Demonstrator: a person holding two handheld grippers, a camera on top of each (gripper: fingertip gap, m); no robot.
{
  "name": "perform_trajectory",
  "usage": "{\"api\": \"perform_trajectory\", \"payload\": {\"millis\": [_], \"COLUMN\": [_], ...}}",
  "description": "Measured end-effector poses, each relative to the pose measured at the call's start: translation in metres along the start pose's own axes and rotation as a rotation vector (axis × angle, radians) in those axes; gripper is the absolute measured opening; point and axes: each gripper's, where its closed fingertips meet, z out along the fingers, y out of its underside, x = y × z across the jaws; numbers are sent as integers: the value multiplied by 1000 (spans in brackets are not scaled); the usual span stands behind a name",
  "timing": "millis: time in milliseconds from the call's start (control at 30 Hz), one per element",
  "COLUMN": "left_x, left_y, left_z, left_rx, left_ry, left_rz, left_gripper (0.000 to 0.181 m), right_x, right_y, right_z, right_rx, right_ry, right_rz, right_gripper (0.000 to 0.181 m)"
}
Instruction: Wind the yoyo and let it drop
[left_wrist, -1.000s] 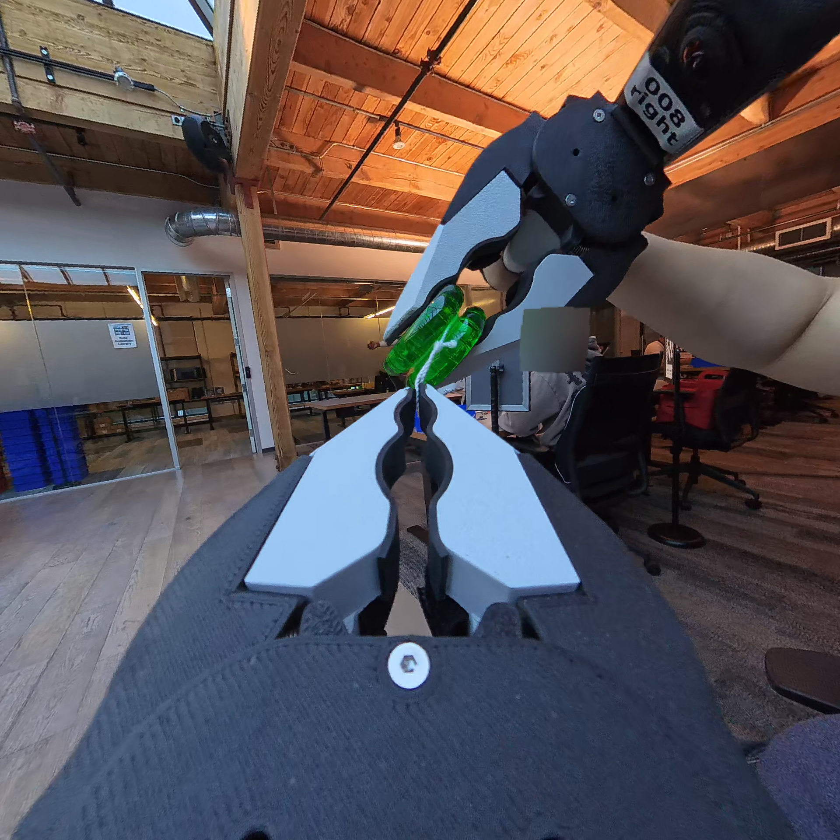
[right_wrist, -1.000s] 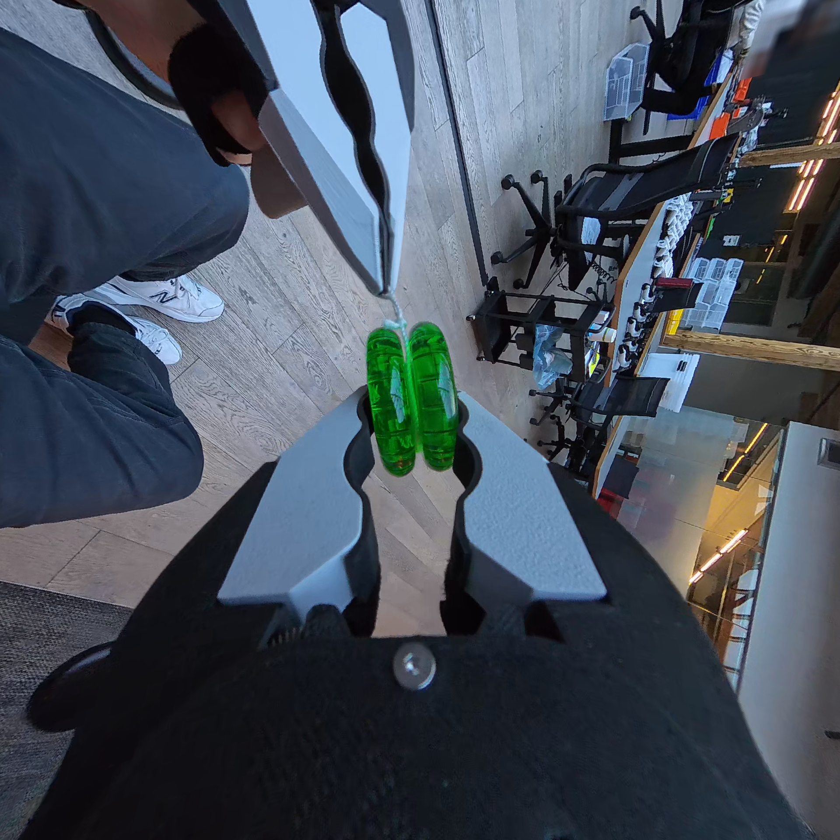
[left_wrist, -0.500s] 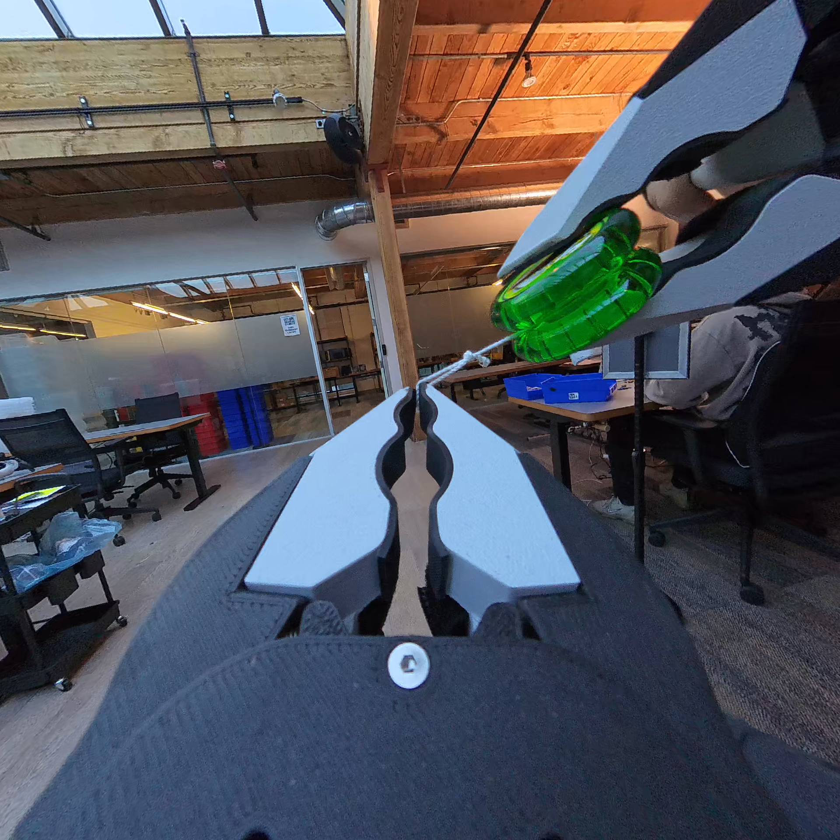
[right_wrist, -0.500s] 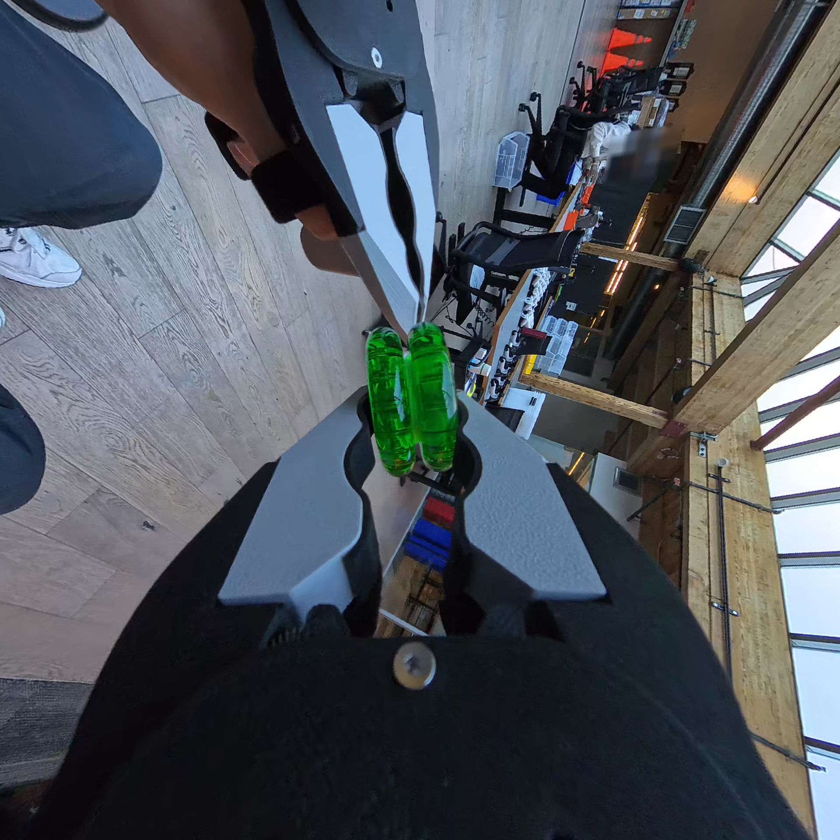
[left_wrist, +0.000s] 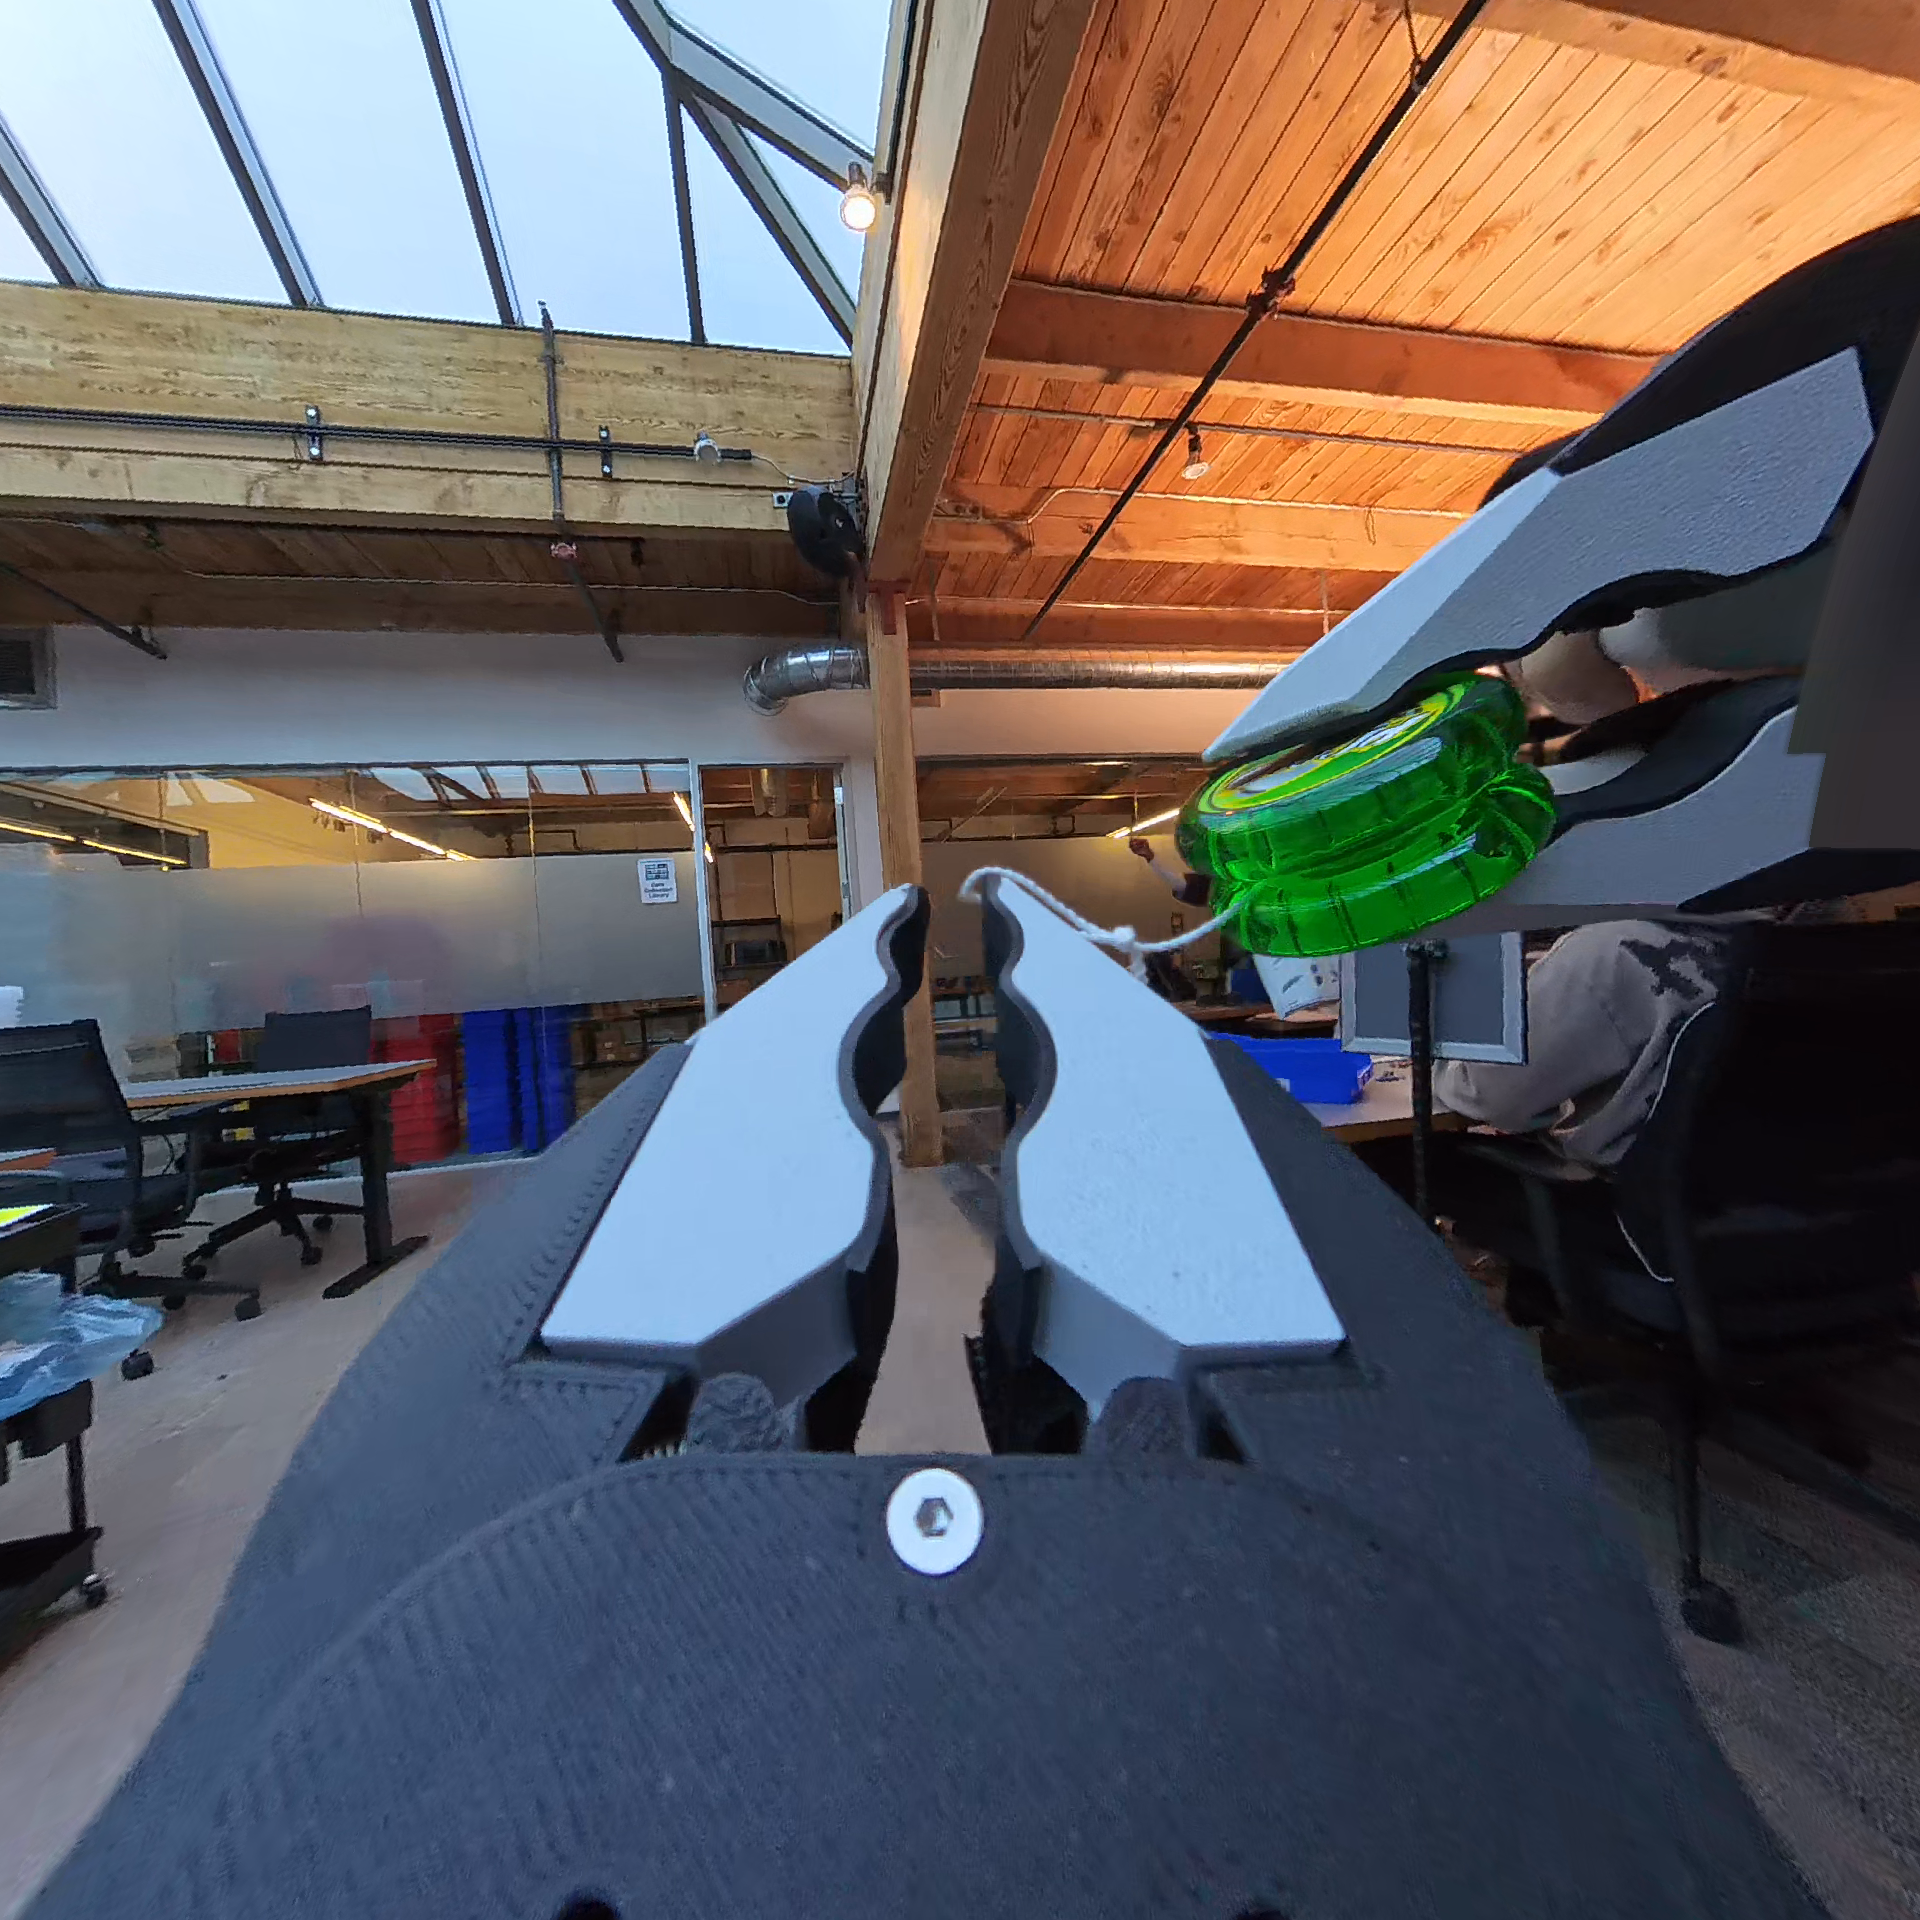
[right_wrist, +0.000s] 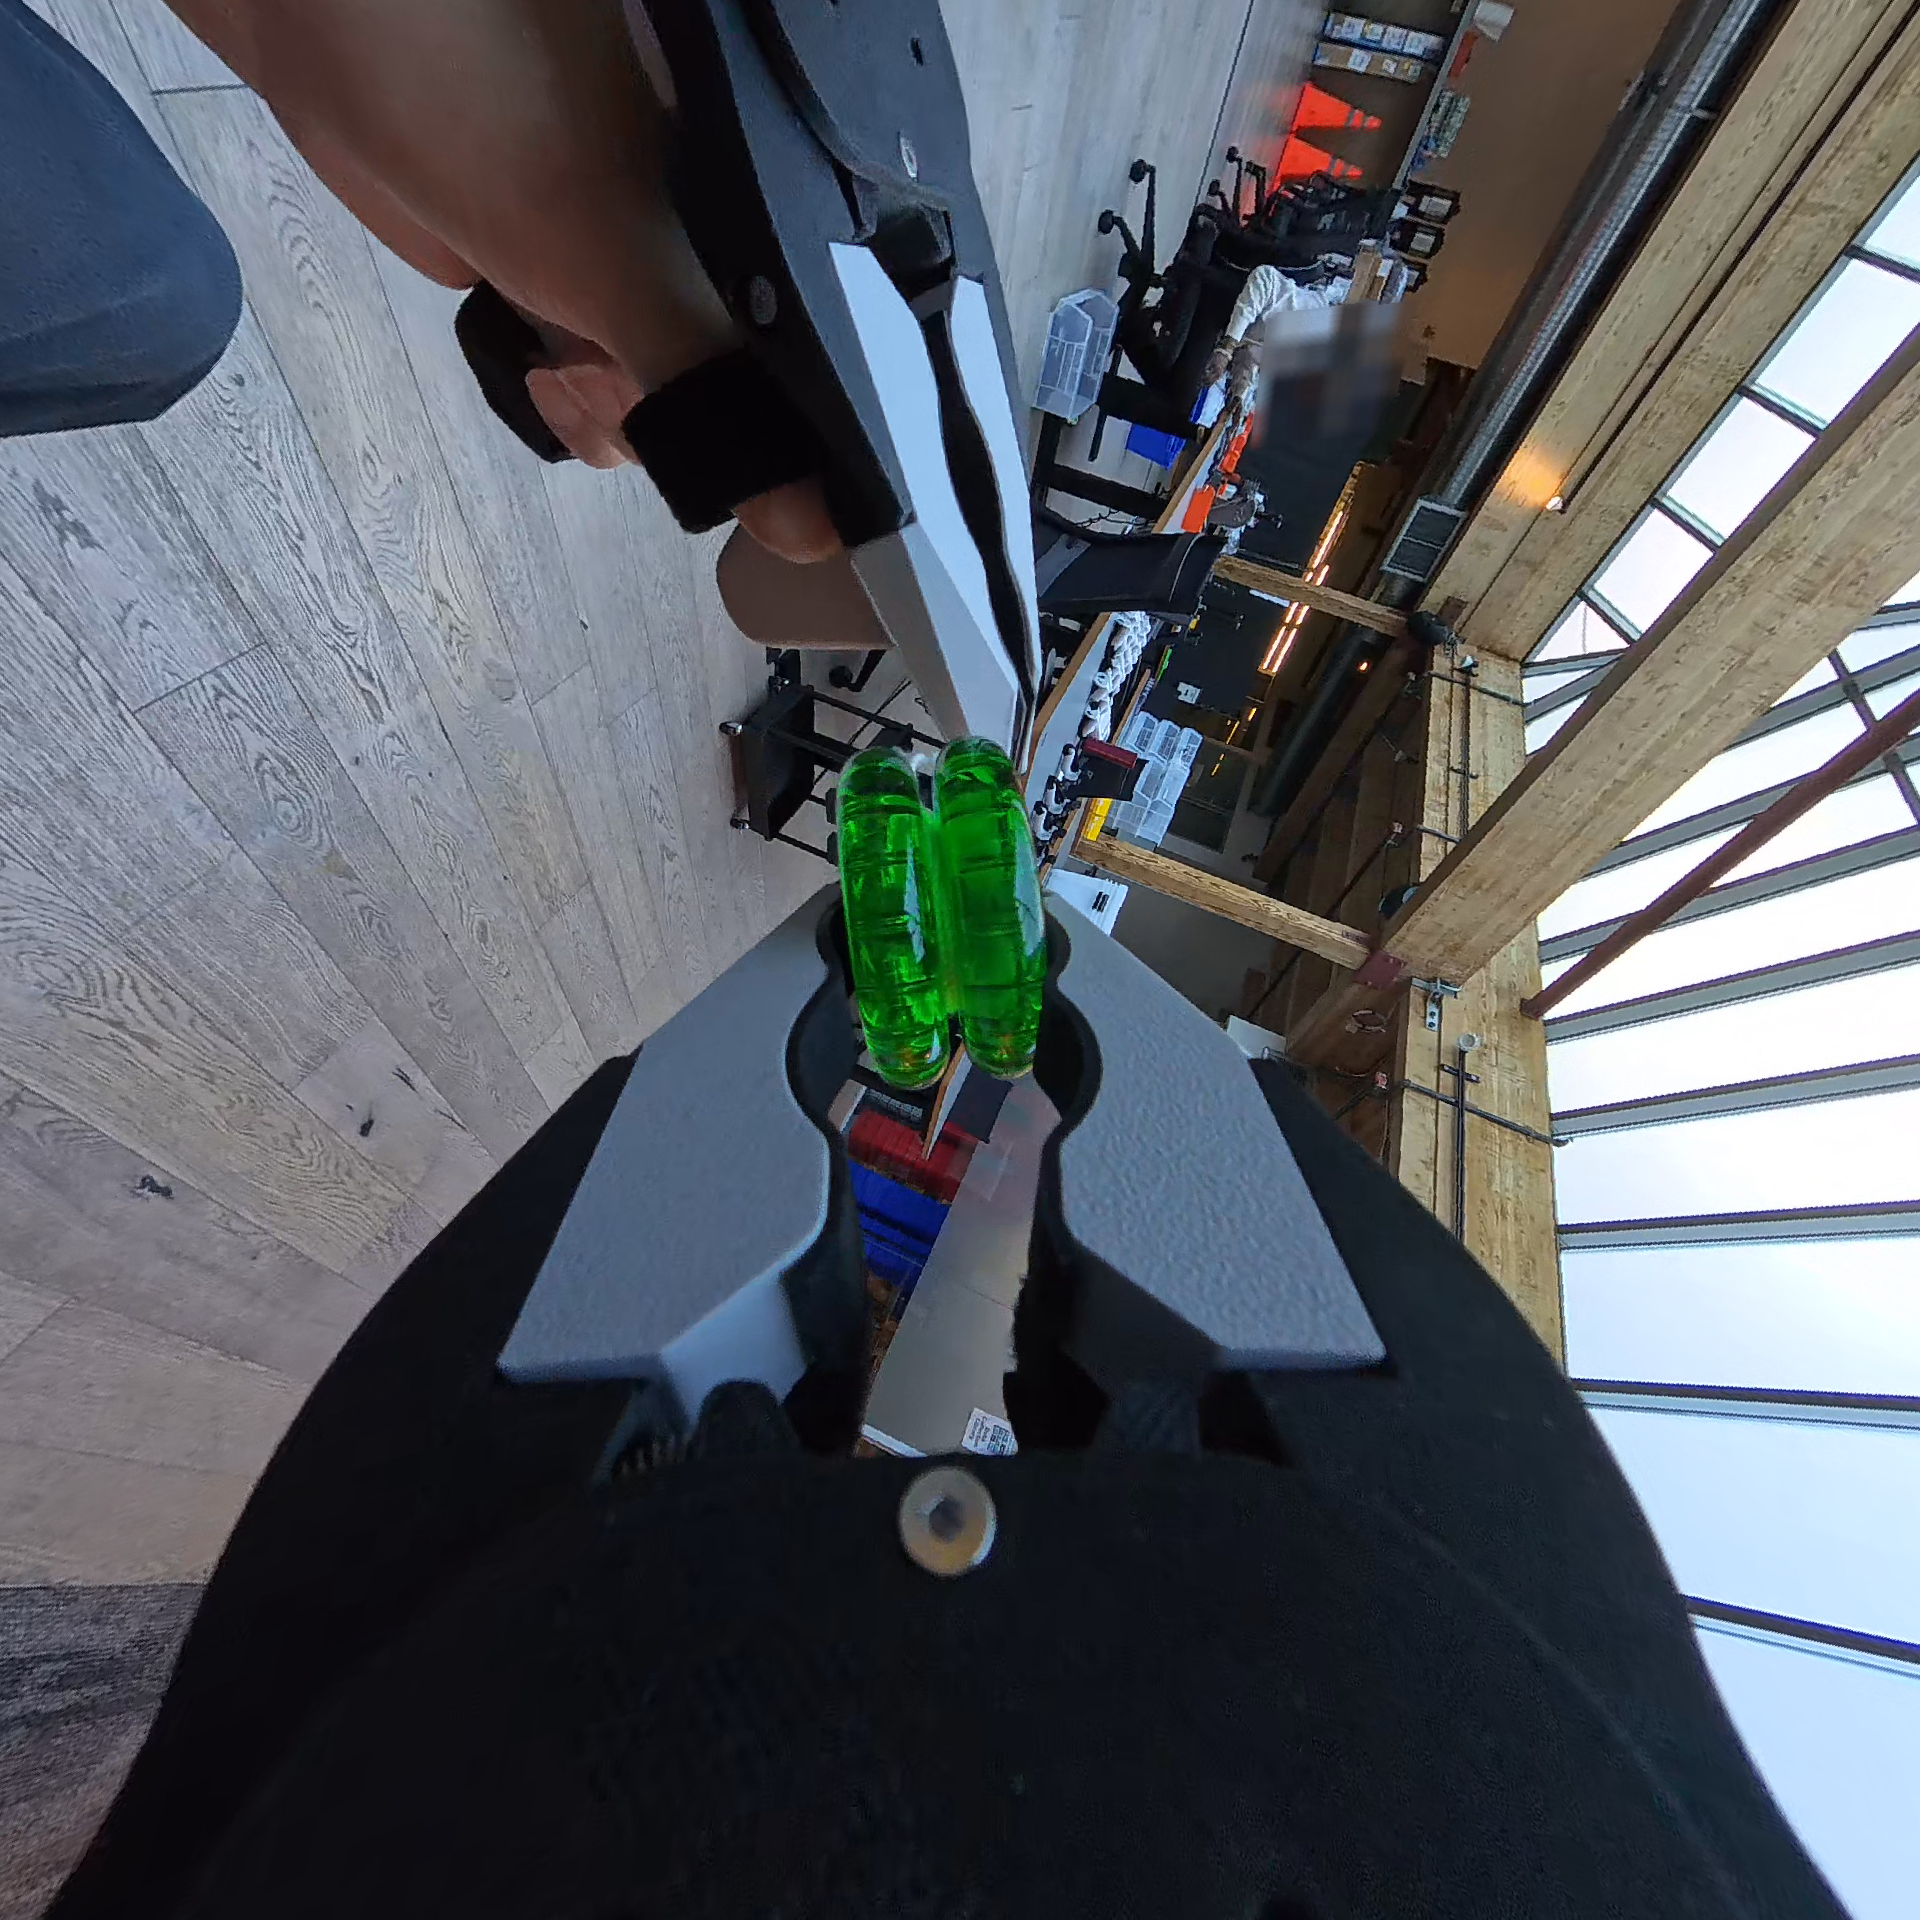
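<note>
A translucent green yoyo (right_wrist: 940, 914) is clamped between the fingers of my right gripper (right_wrist: 940, 925), which is shut on its two faces. In the left wrist view the yoyo (left_wrist: 1366, 831) lies almost flat at the upper right, held by the right gripper (left_wrist: 1351, 821). A short white string (left_wrist: 1081, 920) runs from its groove to the tip of my left gripper (left_wrist: 951, 896). The left jaws stand slightly apart, and the string's end hooks over the right fingertip (left_wrist: 997, 904). In the right wrist view the left gripper (right_wrist: 1023, 707) points down just above the yoyo.
A person's hand (right_wrist: 582, 208) holds the left gripper and a dark trouser leg (right_wrist: 94, 260) shows over the wood floor (right_wrist: 312, 831). A seated person (left_wrist: 1558, 1039) and a chair are at right, desks and office chairs (left_wrist: 312, 1122) at left, and a wooden post (left_wrist: 899, 883) ahead. About 5 cm separates my left fingertips from my right.
The left jaws were pinched shut on the string and now stand slightly apart at the tips. Both views tilted up toward the ceiling. The yoyo shifted right and lies flatter.
</note>
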Motion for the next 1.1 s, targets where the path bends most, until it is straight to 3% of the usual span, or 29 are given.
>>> {"api": "perform_trajectory", "payload": {"millis": [367, 633, 1100], "left_x": [8, 25, 45], "left_y": [-8, 0, 5], "left_z": [0, 4, 6], "left_rx": [113, 75, 25], "left_ry": [224, 384, 440], "left_rz": [-465, -636, -567], "left_gripper": [17, 18, 18], "right_x": [1, 3, -1], "right_y": [11, 21, 27], "right_z": [4, 4, 2], "right_rx": [-89, -118, -97], "right_ry": [74, 100, 94], "right_rz": [-94, -95, -31], "right_gripper": [28, 29, 29]}}
